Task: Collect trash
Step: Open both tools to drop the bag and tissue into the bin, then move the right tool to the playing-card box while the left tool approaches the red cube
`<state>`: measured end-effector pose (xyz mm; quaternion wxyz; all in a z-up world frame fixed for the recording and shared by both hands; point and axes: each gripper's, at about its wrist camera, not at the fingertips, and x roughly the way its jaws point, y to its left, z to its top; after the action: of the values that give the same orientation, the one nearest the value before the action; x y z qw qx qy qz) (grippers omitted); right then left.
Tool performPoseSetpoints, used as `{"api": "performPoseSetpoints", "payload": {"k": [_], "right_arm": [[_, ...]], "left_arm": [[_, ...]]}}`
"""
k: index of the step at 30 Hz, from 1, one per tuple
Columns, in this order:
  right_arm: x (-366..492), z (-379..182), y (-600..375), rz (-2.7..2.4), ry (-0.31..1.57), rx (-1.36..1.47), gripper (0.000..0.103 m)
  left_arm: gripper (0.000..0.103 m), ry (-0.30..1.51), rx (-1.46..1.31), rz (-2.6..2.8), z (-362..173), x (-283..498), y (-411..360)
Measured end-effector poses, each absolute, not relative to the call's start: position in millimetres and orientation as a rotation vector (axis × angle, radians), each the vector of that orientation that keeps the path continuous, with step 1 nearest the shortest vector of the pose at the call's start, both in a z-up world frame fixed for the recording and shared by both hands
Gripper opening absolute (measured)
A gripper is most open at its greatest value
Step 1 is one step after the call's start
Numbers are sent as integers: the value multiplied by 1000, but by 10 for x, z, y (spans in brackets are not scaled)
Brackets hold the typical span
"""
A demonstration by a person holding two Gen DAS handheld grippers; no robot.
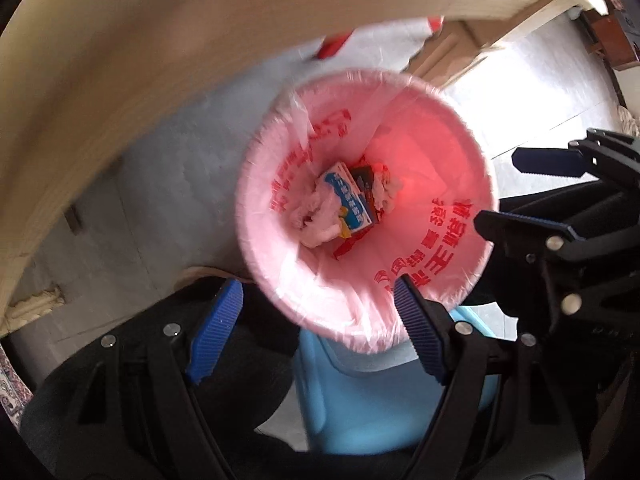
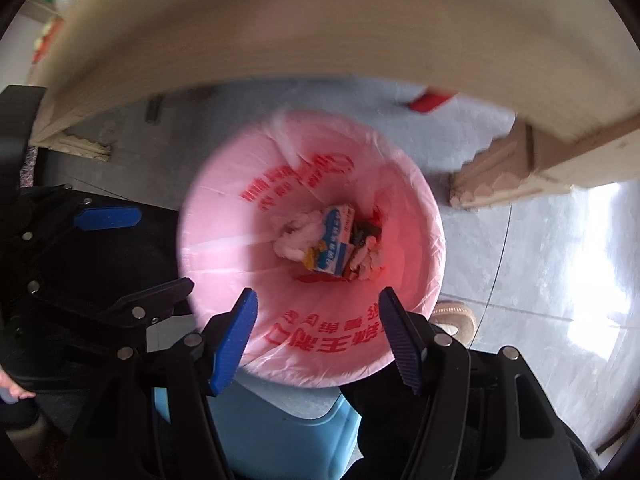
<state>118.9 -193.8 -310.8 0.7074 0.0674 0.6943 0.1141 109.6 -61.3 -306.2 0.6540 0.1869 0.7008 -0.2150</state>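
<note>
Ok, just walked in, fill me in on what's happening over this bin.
A person holds two grippers above a trash bin lined with a pink bag. The left gripper and right gripper are both open and empty. At the bottom of the bin lie a blue-and-white carton, crumpled tissues and other scraps. A light blue plastic stool stands beside the bin.

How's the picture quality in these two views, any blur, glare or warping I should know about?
Left wrist view: the wooden table edge is motion-smeared and bowed by the fisheye, and the floor tiles are blown out white. Right wrist view: the pink bin liner has soft edges, with window glare on the floor at right.
</note>
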Motion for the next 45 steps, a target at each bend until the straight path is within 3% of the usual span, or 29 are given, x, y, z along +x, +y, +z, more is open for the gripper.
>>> {"api": "performPoseSetpoints", "payload": {"k": [12, 15, 19, 32, 45], "right_arm": [[1413, -1331, -1818, 408, 1255, 55, 64], [1528, -954, -1865, 419, 1186, 52, 79], [1711, -532, -1893, 436, 1118, 42, 80], [2352, -127, -1932, 461, 1055, -45, 80], [2939, -147, -2203, 471, 1031, -46, 80]], "left_arm": [[77, 1277, 372, -414, -1028, 1622, -76], [78, 1217, 393, -399, -583, 1816, -89], [83, 1182, 381, -385, -216, 2110, -141], [83, 1276, 409, -365, -217, 3072, -722], [83, 1362, 417, -364, -718, 3884, -1062]]}}
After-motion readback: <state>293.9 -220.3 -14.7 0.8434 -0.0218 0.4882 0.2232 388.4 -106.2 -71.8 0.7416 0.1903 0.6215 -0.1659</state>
